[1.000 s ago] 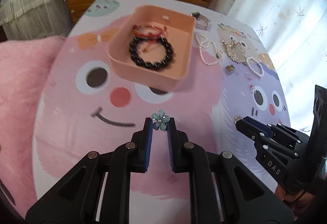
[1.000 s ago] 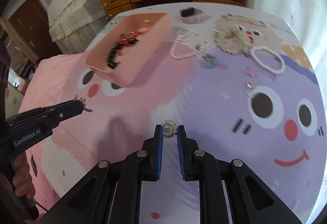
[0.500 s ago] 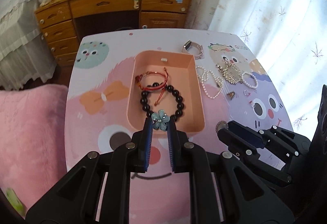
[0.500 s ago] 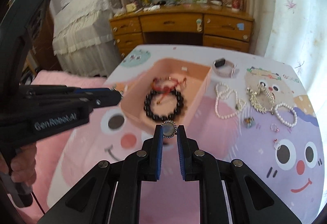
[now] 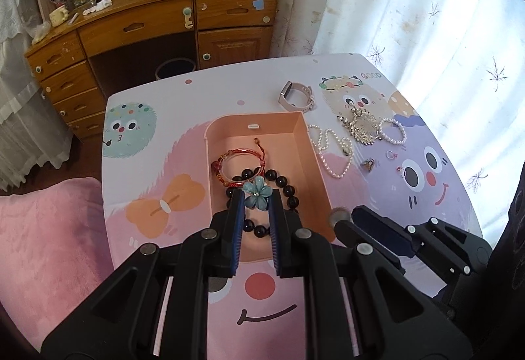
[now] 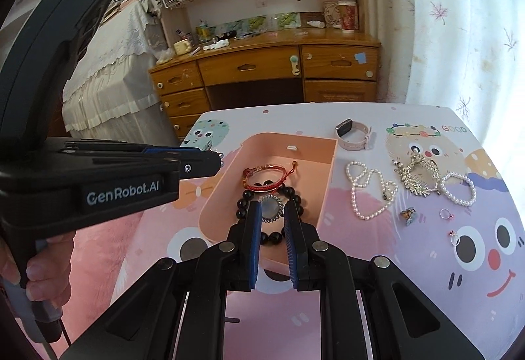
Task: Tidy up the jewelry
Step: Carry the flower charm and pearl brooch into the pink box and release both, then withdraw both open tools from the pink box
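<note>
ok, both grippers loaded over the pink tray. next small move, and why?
Probably lower the left gripper and open it: its blue flower piece sits above the pink tray, over the black bead bracelet. The right gripper, holding the round silver piece, can follow.

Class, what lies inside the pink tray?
Inside the pink tray lie a red bracelet and a black bead bracelet. The fingers and the pieces they hold cover part of the beads and floor.
</note>
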Motion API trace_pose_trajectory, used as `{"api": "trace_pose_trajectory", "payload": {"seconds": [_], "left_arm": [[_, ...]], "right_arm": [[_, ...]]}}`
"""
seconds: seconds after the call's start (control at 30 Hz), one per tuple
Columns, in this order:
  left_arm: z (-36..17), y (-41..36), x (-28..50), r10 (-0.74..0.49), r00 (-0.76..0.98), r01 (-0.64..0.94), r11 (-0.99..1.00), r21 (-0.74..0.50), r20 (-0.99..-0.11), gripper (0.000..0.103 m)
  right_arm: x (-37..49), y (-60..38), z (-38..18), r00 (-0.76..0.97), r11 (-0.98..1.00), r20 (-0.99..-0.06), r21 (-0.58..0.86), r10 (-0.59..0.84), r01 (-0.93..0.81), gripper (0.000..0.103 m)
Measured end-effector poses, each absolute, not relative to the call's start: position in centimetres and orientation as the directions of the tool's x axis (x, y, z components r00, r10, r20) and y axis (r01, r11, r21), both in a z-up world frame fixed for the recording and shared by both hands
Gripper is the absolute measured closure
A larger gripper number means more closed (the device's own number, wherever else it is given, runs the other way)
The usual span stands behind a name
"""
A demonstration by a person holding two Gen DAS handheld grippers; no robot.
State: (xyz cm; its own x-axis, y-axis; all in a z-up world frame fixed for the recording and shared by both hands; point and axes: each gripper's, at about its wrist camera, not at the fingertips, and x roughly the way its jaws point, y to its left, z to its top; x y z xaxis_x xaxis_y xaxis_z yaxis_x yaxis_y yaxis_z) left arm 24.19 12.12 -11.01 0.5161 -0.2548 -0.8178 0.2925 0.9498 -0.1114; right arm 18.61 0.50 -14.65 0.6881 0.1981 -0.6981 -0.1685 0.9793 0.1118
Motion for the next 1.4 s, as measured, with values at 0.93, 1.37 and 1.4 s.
{"api": "trace_pose_trajectory", "payload": {"seconds": [0.93,1.37,1.4], "left_arm": [[-14.6,4.7,22.0,-0.274,0.327,0.260,0.946,-0.193,-0.904,0.059],[-17.5,-4.3,24.1,-0.303,0.267,0.274,0.934,-0.229,-0.915,0.059],[-17.9,-5.0,24.7,-0.300,0.270,0.272,0.935,-0.226,-0.915,0.059]], "right_arm": [[15.3,-12.4,-21.3,0.500,0.997,-0.865,0.073,0.047,0.032,0.046],[17.9,-20.1,-22.4,0.539,1.000,-0.842,0.006,0.021,-0.030,0.046],[18.2,-20.3,-22.5,0.543,0.999,-0.839,-0.006,0.016,-0.038,0.046]]}}
